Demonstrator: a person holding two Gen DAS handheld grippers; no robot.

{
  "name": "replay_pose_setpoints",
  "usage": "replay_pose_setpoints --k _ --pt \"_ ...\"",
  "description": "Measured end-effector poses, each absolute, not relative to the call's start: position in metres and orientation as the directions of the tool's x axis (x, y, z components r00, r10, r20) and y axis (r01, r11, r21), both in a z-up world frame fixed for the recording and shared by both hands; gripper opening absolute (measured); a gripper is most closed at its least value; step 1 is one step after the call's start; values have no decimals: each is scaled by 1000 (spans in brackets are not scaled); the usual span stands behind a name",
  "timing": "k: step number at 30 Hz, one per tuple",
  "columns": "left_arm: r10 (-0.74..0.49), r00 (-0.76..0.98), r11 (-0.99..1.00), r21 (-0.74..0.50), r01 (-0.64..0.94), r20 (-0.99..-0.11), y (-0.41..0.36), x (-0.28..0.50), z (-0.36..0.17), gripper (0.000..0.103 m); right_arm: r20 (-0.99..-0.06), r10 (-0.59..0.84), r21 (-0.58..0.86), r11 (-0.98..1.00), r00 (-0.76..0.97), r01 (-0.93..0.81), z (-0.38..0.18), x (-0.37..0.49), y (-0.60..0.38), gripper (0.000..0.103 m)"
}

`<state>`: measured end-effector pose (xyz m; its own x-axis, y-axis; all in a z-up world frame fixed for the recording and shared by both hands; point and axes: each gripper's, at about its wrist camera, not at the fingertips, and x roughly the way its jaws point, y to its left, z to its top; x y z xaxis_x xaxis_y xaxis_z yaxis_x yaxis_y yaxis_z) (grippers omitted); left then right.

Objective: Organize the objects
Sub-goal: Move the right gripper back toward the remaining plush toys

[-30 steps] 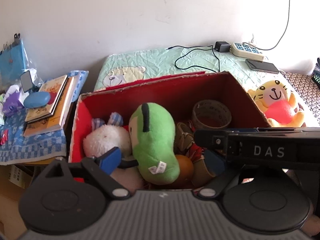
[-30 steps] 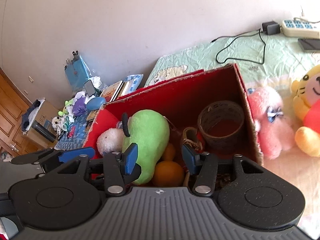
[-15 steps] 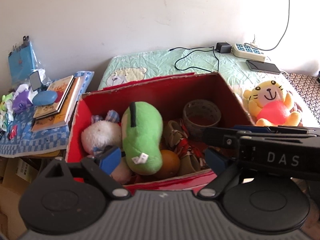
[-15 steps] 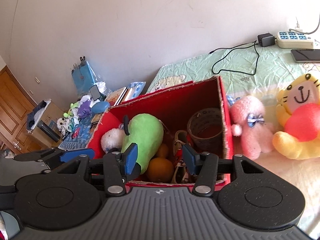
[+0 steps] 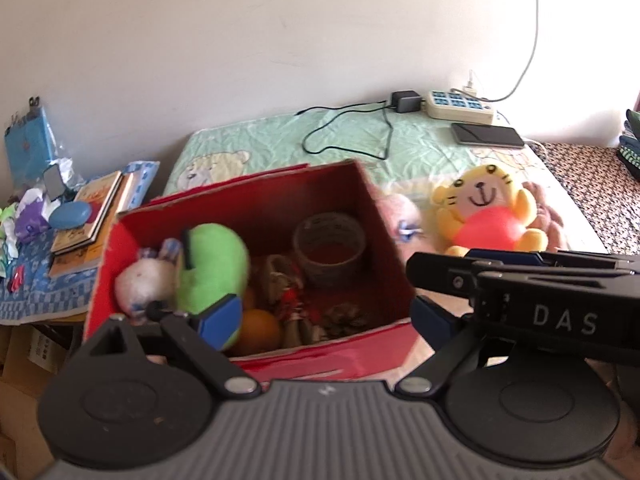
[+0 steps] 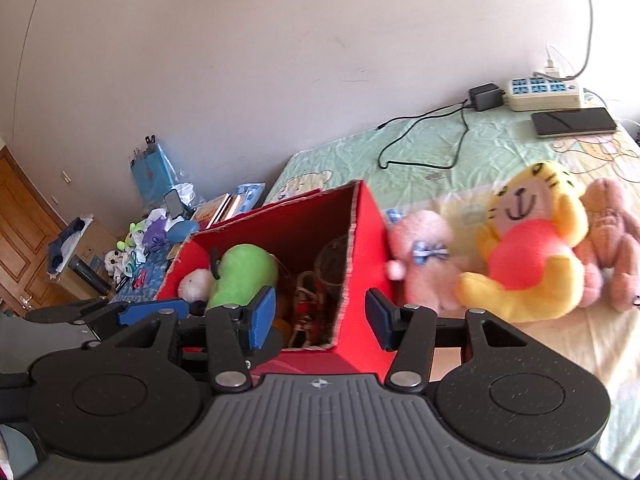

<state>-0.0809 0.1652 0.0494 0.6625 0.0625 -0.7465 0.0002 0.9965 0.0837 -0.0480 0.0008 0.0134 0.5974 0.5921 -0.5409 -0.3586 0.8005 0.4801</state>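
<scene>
The red box (image 5: 372,344) is sitting on the bed (image 5: 352,148), holding a green plush (image 5: 212,268), a white plush (image 5: 140,284), an orange ball (image 5: 260,326) and a woven cup (image 5: 328,244). Beside its right wall a pink plush (image 6: 424,256) and a yellow tiger plush (image 6: 524,248) are lying together. Left gripper (image 5: 326,316) and right gripper (image 6: 320,318) are hovering near the box's front, jaws apart, apparently gripping nothing; motion blur limits certainty.

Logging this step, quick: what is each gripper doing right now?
Left gripper: open, holding nothing.
Right gripper: open, holding nothing.
</scene>
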Motion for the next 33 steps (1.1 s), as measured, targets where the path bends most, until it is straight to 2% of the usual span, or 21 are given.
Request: replay_pose_setpoints --k 33 --pt "-42 573 985 63 162 -819 23 -57 14 93 -593 501 507 840 630 -192 -16 -47 -127 54"
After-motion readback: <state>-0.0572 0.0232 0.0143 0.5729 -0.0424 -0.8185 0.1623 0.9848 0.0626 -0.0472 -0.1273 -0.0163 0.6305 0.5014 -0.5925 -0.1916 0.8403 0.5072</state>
